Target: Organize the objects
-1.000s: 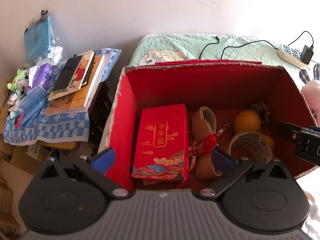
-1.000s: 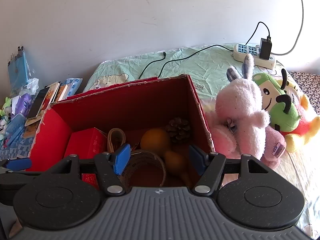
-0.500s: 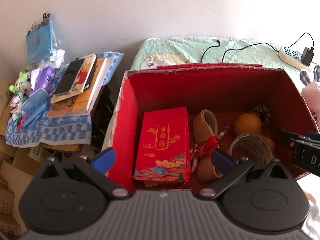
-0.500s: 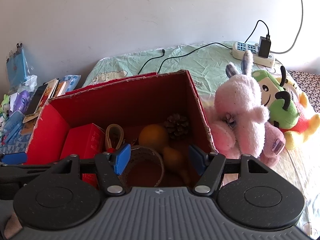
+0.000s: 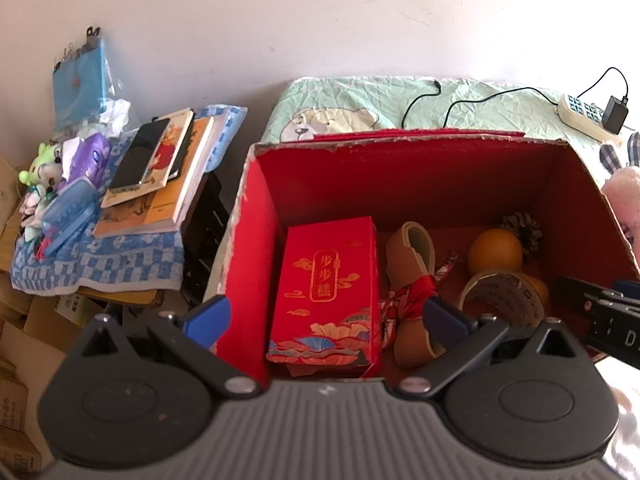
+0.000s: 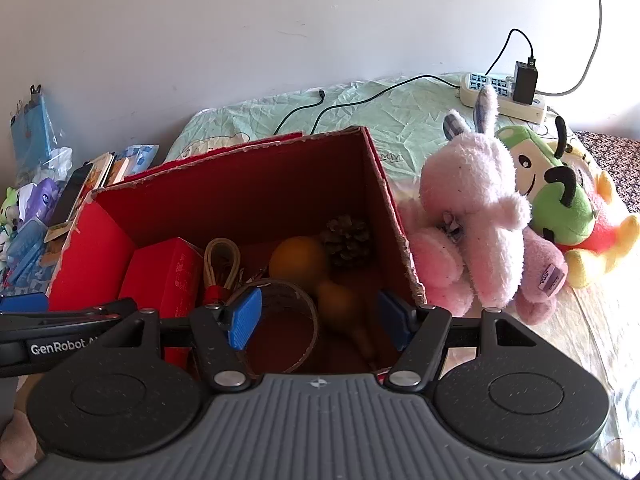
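An open red cardboard box [image 5: 256,248] [image 6: 380,184] stands on the bed. Inside lie a red gift carton [image 5: 328,284] [image 6: 164,276], a tan gourd tied with red ribbon [image 5: 414,248], an orange gourd [image 5: 496,252] [image 6: 298,258], a pine cone [image 5: 522,230] [image 6: 347,236] and a tape roll [image 5: 504,296] [image 6: 296,328]. My left gripper [image 5: 326,320] hangs open above the box's near left side, nothing between its fingers. My right gripper [image 6: 320,318] is open above the near right side, over the tape roll, also empty.
A pink plush rabbit [image 6: 480,216] and a green and yellow plush [image 6: 560,192] lie right of the box. A power strip [image 6: 504,96] and black cables [image 5: 440,104] sit behind. Left of the bed a side table [image 5: 100,256] holds books [image 5: 160,168], a phone and small toys.
Both grippers have drifted slightly back and up, so the box sits a little lower and farther in each view. Both stay open; nothing in the box has moved.
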Demonstrator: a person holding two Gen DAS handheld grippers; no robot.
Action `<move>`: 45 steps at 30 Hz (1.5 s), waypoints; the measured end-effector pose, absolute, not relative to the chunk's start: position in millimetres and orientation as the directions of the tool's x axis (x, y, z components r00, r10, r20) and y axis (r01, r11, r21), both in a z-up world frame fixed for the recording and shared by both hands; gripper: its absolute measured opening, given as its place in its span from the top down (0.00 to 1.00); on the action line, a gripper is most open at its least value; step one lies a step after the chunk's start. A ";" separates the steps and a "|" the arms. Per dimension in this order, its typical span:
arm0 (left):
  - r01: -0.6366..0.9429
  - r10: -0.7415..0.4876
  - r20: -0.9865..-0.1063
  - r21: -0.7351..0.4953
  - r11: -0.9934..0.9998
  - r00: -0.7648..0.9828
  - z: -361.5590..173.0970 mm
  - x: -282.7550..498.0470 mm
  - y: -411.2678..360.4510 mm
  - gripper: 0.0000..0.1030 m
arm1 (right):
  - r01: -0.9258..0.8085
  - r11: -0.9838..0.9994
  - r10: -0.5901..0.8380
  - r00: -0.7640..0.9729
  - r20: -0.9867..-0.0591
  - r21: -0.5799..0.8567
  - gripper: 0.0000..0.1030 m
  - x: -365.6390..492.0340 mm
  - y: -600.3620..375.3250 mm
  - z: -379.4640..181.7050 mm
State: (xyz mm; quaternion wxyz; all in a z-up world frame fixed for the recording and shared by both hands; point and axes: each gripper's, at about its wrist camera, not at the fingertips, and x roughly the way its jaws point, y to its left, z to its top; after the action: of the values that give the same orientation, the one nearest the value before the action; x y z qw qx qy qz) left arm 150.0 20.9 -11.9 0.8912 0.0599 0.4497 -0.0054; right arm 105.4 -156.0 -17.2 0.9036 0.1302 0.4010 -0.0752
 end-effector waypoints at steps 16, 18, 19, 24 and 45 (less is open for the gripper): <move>0.083 0.035 -0.807 0.104 0.991 0.590 -15.2 149.6 16.9 0.01 | 0.234 0.957 -0.030 0.663 -0.748 0.169 0.35 103.5 -153.1 -16.4; 0.084 0.034 -0.807 0.103 0.991 0.589 -15.6 149.7 15.9 0.01 | 0.232 0.958 -0.027 0.664 -0.747 0.171 0.35 103.4 -153.1 -16.2; 0.086 0.033 -0.808 0.102 0.991 0.589 -15.8 149.9 15.9 0.01 | 0.231 0.958 -0.028 0.665 -0.746 0.170 0.35 103.5 -152.8 -15.9; 0.090 0.025 -0.810 0.095 0.991 0.586 -17.0 150.0 15.7 0.01 | 0.232 0.958 -0.028 0.664 -0.747 0.170 0.35 104.0 -153.5 -15.9; 0.089 0.037 -0.809 0.110 0.990 0.587 -20.8 152.7 14.4 0.01 | 0.237 0.958 -0.034 0.657 -0.753 0.164 0.35 104.2 -152.3 -18.2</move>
State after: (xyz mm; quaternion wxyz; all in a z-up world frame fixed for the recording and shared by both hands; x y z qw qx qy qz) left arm 152.7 14.4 -20.8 0.8881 0.0693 0.4541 -0.0145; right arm 104.2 -152.3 -18.2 0.9017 0.1246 0.4071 -0.0750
